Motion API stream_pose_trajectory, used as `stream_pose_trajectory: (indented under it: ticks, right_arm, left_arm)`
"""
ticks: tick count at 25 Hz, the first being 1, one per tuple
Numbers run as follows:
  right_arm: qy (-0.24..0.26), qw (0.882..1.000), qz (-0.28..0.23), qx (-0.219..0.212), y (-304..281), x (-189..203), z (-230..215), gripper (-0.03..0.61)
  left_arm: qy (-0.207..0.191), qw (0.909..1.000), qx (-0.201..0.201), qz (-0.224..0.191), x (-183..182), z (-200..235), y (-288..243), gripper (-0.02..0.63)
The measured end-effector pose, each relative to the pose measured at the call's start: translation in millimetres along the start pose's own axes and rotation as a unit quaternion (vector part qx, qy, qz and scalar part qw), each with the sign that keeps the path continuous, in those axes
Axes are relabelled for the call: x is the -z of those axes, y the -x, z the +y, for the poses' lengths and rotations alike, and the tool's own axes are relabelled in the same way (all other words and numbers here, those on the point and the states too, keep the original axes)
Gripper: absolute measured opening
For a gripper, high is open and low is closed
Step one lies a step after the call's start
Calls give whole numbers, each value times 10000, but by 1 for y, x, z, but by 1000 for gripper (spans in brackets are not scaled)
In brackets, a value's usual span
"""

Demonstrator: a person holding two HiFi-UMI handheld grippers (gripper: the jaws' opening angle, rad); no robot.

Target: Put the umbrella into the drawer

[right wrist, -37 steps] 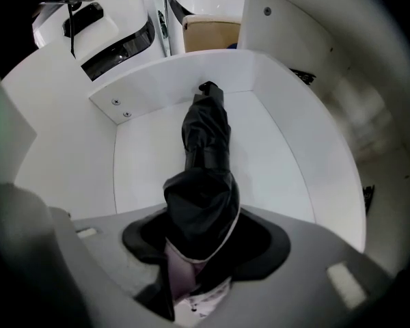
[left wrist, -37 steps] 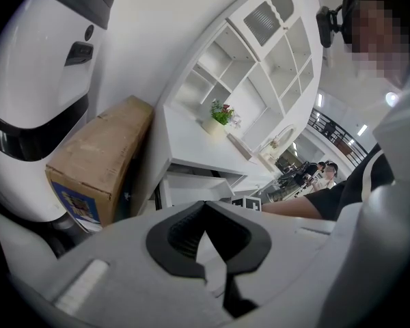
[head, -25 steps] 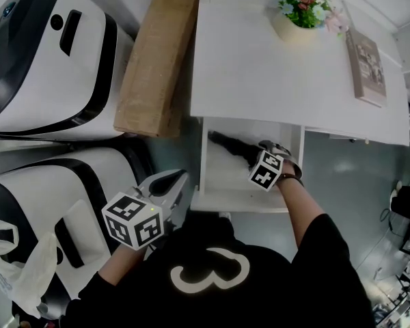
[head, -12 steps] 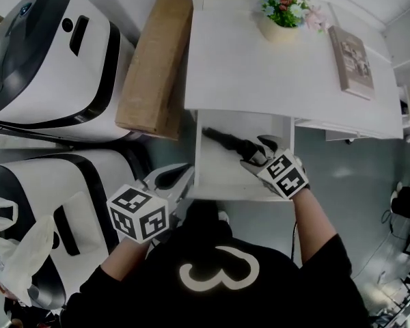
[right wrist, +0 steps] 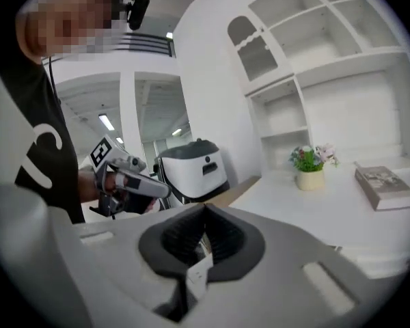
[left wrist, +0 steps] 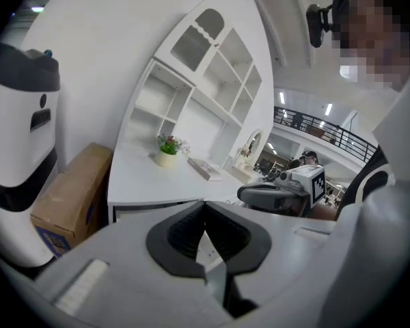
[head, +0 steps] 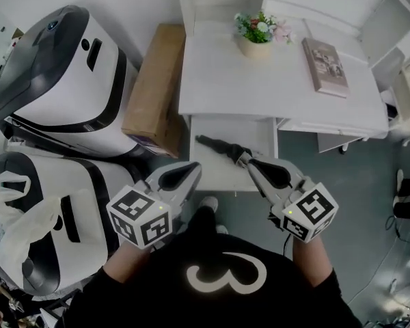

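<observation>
A black folded umbrella [head: 219,145] lies loose in the open white drawer [head: 222,178] under the desk [head: 280,91]. My right gripper [head: 250,162] hangs above the drawer's front right, raised clear of the umbrella, shut with nothing in it. In its own view the right gripper [right wrist: 205,208] has its pads together and points over the desk. My left gripper [head: 195,169] floats left of the drawer front, also shut and empty. The left gripper [left wrist: 205,202] shows its pads meeting in its own view, with the right gripper [left wrist: 277,195] beyond.
On the desk stand a flower pot [head: 256,36] and a book [head: 326,67]. A cardboard box [head: 154,91] leans left of the desk. Two large white-and-black machines [head: 61,80] fill the left side, with a plastic bag [head: 7,214] below them.
My right gripper let go of the umbrella, rose out of the drawer towards me and shut. The umbrella stays in the drawer. The left gripper rose a little.
</observation>
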State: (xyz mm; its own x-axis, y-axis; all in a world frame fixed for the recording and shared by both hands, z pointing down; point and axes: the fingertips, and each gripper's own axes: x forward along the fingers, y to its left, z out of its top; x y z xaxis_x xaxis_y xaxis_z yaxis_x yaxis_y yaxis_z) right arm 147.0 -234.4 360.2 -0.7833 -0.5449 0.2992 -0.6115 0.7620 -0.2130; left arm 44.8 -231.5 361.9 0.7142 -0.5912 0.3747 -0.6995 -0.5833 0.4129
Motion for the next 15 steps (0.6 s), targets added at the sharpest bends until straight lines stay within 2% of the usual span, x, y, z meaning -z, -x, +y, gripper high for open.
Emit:
stream_pose_trajectory:
  ticks: [4,9,15]
  right_arm:
    - [5,9981,-581,-186,42,-36,35,3]
    - [299,9956,-882,-109,86,-58,61,3]
    - [465,9917,-1176,-225,122,-77,88,3]
  left_arm:
    - [-306,9982,223,-465,-29,-49,24,8]
    - [-738,9903,449,-1086,-59,-100,51,8]
    - [-1005,9852,723,-1181,-57,-139,66,8]
